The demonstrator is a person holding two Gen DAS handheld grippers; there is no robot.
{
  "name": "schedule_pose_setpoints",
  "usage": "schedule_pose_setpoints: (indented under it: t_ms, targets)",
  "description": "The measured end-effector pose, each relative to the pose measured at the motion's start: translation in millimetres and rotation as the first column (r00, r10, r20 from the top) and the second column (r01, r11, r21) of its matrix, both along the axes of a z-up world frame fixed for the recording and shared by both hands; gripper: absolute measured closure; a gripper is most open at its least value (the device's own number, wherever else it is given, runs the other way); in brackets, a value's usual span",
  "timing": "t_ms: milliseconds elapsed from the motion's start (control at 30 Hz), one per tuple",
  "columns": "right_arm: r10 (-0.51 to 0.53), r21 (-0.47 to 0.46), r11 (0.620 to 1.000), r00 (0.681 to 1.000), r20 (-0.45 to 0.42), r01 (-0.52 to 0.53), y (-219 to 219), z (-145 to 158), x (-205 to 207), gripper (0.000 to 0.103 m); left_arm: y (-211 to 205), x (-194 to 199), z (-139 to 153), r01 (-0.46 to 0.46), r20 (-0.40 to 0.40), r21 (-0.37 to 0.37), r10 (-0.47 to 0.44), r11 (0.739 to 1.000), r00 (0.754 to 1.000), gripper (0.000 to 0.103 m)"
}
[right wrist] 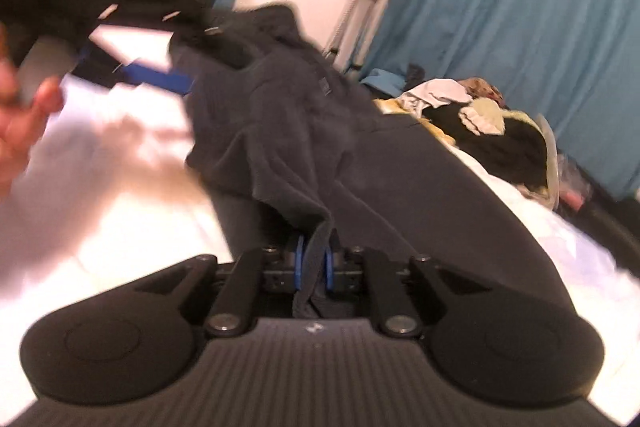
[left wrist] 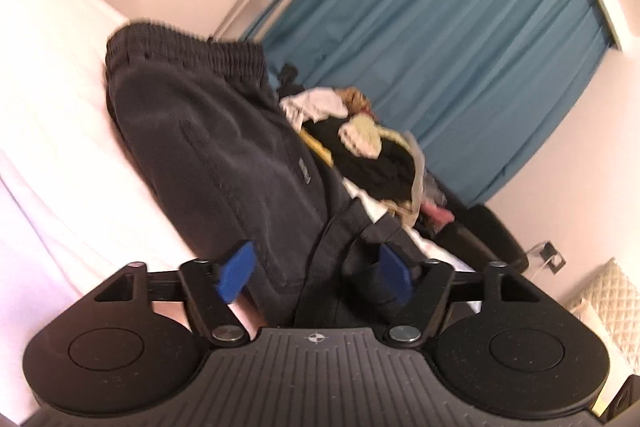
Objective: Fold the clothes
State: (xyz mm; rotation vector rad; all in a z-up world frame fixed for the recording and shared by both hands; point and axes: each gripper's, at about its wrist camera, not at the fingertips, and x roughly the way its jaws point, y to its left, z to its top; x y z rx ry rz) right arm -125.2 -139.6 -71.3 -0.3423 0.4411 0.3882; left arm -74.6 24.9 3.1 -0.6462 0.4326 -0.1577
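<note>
Open white bedsheet (left wrist: 52,131) left of the dark grey shorts (left wrist: 208,147), bare and passable right up to the cloth's edge. Blocked on the other side by a heap of mixed laundry (left wrist: 372,147) lying close beside the shorts, with a blue curtain (left wrist: 460,39) and wall behind. Crowded above the sheet in the right wrist view by the left gripper (right wrist: 132,55) and a hand (right wrist: 24,115), reaching over the shorts' far end.
</note>
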Motion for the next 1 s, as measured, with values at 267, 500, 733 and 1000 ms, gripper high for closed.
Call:
schedule_pose_setpoints:
  t_ms: [267, 500, 733, 1000]
  targets:
    - [-0.16, 0.238, 0.963, 0.981, 0.113, 0.13, -52, 50, -3, 0.094, -19, 3, -1, 0.356, 0.073, -0.404, -0.358, 0.843, 0.931, 0.022]
    - [-0.22, 0.33, 0.926, 0.973, 0.072, 0.184, -83, 63, 1, 0.095, -54, 17, -32, 0.486, 0.105, -0.568, -0.527, 0.664, 0.843, 0.012]
    - [-0.245, 0.384, 0.899, 0.969, 0.045, 0.209, -93, 64, -3, 0.095, -76, 26, -48, 0.527, 0.129, -0.616, -0.585, 0.585, 0.801, 0.007]
    - [-0.177, 0.342, 0.927, 0.984, 0.032, 0.156, -84, 61, -22, 0.095, -77, 52, -58, 0.412, 0.131, -0.588, -0.422, 0.696, 0.897, 0.006]
